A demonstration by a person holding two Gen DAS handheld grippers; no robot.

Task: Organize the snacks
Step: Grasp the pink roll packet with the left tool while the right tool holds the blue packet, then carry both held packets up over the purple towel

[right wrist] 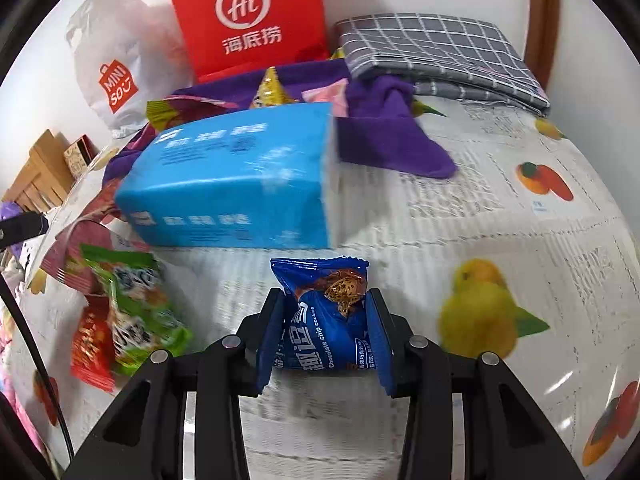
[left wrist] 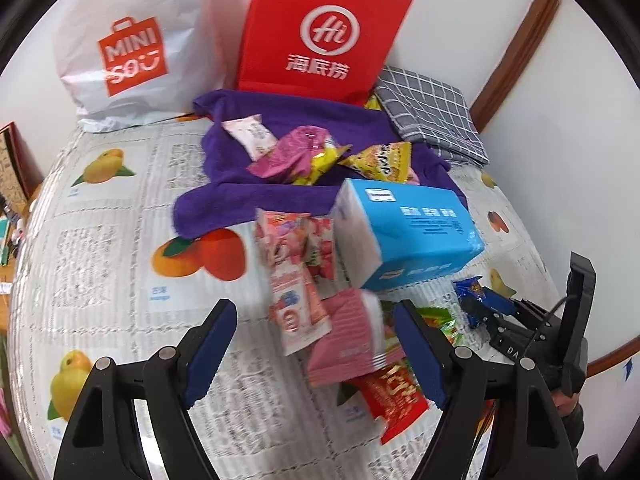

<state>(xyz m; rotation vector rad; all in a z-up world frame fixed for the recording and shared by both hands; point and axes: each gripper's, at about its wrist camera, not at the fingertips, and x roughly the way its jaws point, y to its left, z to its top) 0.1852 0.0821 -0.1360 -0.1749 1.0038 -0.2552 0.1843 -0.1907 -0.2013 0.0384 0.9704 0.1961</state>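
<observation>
Right wrist: cookie packet (right wrist: 326,320) clamped between right tongs (right wrist: 325,334).

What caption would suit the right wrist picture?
Fingers pinch a blue cookie packet near a blue box.

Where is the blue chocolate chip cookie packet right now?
The cookie packet sits low and central in the right wrist view, pinched in the right gripper, just in front of the blue box.
</observation>
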